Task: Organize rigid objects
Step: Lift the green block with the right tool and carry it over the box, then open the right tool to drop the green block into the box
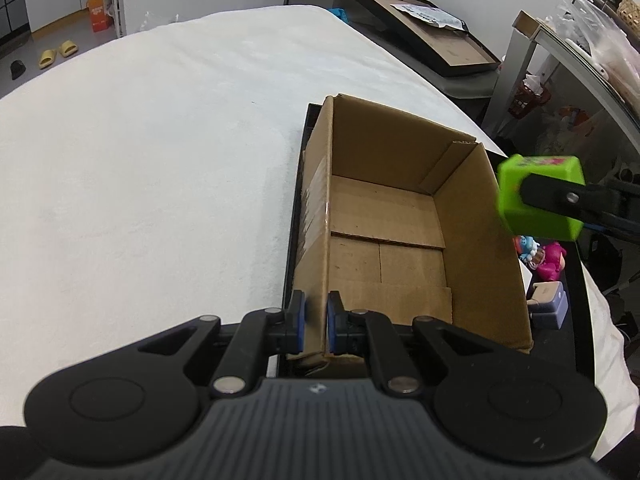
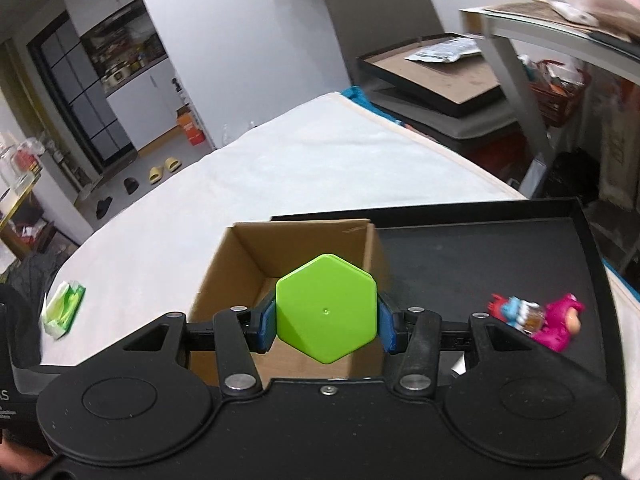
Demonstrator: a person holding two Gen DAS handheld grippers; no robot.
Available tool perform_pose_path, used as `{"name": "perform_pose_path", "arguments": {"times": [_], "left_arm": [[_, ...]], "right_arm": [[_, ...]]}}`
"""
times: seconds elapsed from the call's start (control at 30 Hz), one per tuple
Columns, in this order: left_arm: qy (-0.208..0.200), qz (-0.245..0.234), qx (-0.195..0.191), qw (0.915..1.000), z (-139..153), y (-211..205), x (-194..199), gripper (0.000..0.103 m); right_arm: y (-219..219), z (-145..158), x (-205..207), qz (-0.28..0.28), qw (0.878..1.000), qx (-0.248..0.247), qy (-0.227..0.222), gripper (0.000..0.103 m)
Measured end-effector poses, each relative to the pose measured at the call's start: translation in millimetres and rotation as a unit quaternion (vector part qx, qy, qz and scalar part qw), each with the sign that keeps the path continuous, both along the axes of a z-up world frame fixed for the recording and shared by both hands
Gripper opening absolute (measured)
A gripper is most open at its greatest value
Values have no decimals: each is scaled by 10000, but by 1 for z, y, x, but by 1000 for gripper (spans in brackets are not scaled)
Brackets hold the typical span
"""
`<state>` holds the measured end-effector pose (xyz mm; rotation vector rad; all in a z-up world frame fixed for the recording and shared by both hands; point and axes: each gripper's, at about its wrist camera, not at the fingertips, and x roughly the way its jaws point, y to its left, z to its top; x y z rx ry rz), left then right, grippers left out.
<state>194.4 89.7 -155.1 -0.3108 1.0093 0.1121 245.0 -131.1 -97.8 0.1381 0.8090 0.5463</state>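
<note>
An open cardboard box stands on a black tray on the white-covered table; its inside looks empty. My left gripper is shut on the box's near left wall. My right gripper is shut on a green hexagonal block, held above the box. In the left wrist view the green block hangs over the box's right wall. A blue toy figure and a pink toy figure lie on the tray right of the box.
A lilac and beige block sits on the tray beside the box. A green packet lies on the table at the left. A second black tray with papers stands beyond the table. Shelves stand at the right.
</note>
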Motion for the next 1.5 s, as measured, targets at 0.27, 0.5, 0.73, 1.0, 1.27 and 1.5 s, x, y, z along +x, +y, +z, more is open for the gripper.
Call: {"name": "perform_pose_path", "arguments": {"times": [0.27,0.5,0.73,1.0,1.27,1.5], "left_arm": [[-6,-191,-207,9996,-1,8,4,11],[-25,-400,-201,9990,6,16,7,11],[38,-301,-405,9987,4,24,16,11],[89,-243,-389,9989,-1,22,20,12],[108,-95,-213,9997,2,17,21,11],[153,-144,127,9997,11,10,22,13]], "right_arm": [[35,-6,13,187,9996,-231,19,47],[61,-20,21,316,9984,-446,109,47],[83,-35,28,451,9966,-669,186,47],[92,-43,28,522,9954,-805,55,48],[82,-36,20,422,9954,-852,-63,58],[57,-16,8,194,9981,-568,-141,62]]}}
